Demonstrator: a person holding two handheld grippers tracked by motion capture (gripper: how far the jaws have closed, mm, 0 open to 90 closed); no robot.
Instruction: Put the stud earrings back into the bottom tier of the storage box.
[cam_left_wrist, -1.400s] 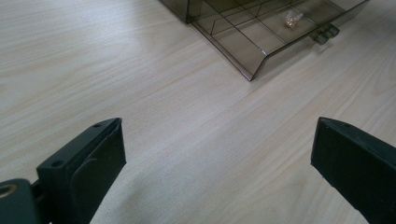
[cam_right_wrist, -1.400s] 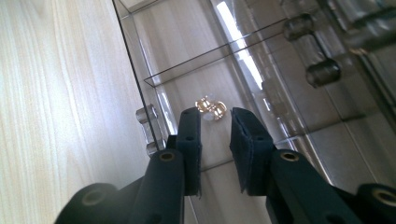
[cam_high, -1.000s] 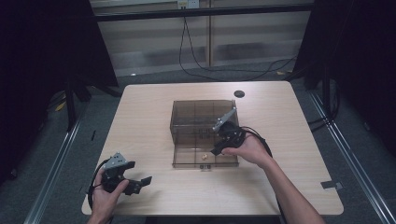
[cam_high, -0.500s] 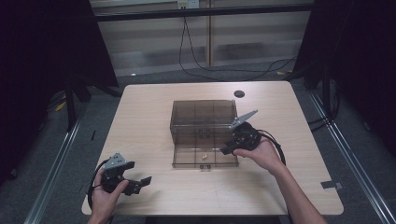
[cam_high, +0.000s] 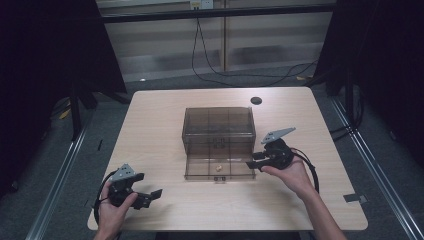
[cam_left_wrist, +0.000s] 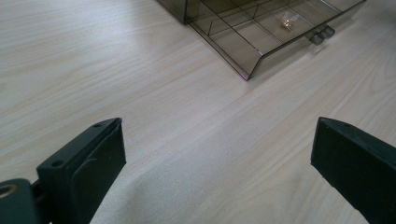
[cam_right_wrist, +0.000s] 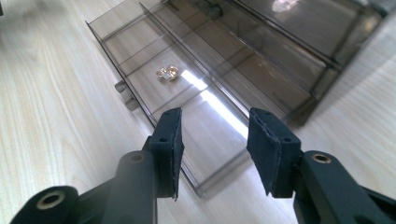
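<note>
Pale wood table (cam_high: 160, 125), dark room behind, cables trailing across floor at 12 o'clock. Smoky clear plastic drawer box (cam_high: 218, 122) near table centre. Bottom drawer (cam_high: 220, 167) pulled out toward 6 o'clock, divided into compartments. Small gold ring (cam_high: 218, 168) lying loose in a middle compartment, just behind drawer front with its two little knobs (cam_left_wrist: 322, 35).

Progress, as judged: drawer open, ring already inside, nothing gripped. Likely left: pushing drawer shut. Could equally be start of picking ring out; cannot settle which.

Right gripper (cam_high: 257, 159) at drawer's 3 o'clock corner, jaws parted with nothing between, hovering over drawer's near corner, not clearly touching. Left gripper (cam_high: 152, 196) well apart at table's 7 o'clock, jaws spread wide over bare wood, idle.

Ring: bright gold, shiny, a glinting bump on top, possibly a stone; too small to tell. Small, light, likely to slide on smooth plastic floor. Drawer walls thin, see-through, tinted brown-grey, reflecting overhead light.
</note>
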